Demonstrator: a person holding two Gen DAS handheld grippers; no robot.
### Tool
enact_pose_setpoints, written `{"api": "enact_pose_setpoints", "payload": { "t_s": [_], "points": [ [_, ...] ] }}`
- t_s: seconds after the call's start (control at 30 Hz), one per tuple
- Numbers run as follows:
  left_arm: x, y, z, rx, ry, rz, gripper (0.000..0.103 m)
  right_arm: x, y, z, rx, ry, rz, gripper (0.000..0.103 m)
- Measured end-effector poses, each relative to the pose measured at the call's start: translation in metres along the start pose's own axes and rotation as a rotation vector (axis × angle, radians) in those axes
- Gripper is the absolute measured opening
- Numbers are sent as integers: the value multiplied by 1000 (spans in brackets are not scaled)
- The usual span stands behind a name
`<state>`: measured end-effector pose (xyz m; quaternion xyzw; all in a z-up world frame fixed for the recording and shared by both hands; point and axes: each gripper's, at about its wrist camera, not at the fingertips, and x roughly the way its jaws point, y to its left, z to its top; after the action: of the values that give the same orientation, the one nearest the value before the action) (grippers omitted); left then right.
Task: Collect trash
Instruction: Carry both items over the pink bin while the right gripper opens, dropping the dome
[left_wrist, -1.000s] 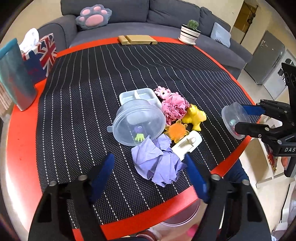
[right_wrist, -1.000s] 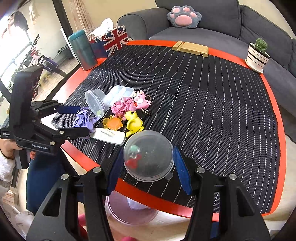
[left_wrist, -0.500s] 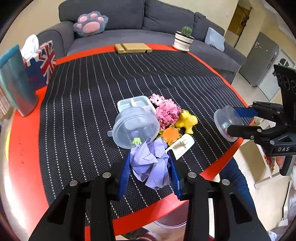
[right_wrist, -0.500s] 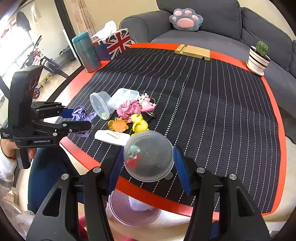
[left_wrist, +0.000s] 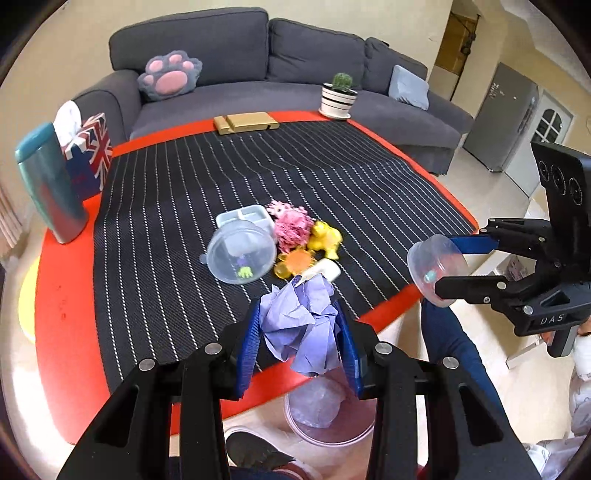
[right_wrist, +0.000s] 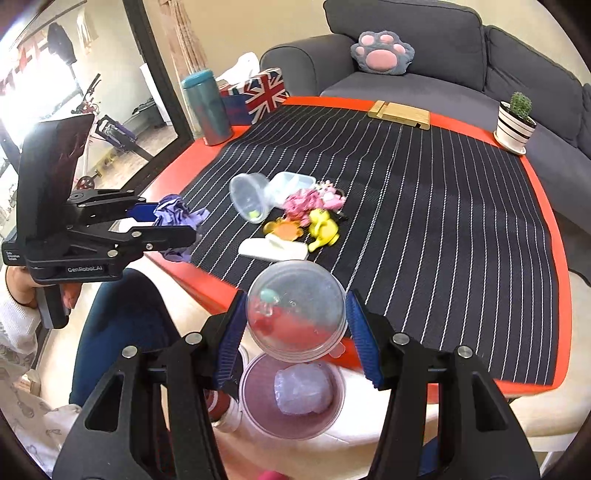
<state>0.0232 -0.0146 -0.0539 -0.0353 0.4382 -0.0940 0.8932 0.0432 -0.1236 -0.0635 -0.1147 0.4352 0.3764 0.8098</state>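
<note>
My left gripper (left_wrist: 300, 332) is shut on a crumpled purple paper ball (left_wrist: 303, 328), held in the air over the table's near edge; it also shows in the right wrist view (right_wrist: 173, 218). My right gripper (right_wrist: 295, 325) is shut on a clear plastic cup (right_wrist: 297, 317) with small bits inside, held off the table edge above a pink trash bin (right_wrist: 291, 398) on the floor. The bin (left_wrist: 325, 410) holds a pale bag or wad. The cup also shows in the left wrist view (left_wrist: 434, 269).
On the striped mat (left_wrist: 258, 177) lie another clear cup (left_wrist: 240, 254), a clear tray (left_wrist: 243, 216), pink crumpled paper (left_wrist: 293, 227), a yellow duck (left_wrist: 325, 236), an orange toy (left_wrist: 295, 260) and a white item (right_wrist: 273, 249). A teal tumbler (left_wrist: 48, 184), flag tissue box (left_wrist: 88, 155), wooden stand (left_wrist: 245, 122) and potted cactus (left_wrist: 338, 96) stand at the rim.
My left gripper closed on the purple paper ball, lifted it off the mat and drew it back toward the table edge. My right gripper moved the cup back past the edge, over the bin.
</note>
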Motion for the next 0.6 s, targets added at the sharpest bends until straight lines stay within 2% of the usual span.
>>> {"api": "enact_pose_setpoints", "payload": {
  "t_s": [0.5,0.6],
  "points": [
    [-9,-26,-26,20,-2,-36,39,-1,29,-45,-6,43,54,54],
    [-10,-29,-29,21,-3,-41,39,-1,32,-48,-12,43,70,58]
  ]
}}
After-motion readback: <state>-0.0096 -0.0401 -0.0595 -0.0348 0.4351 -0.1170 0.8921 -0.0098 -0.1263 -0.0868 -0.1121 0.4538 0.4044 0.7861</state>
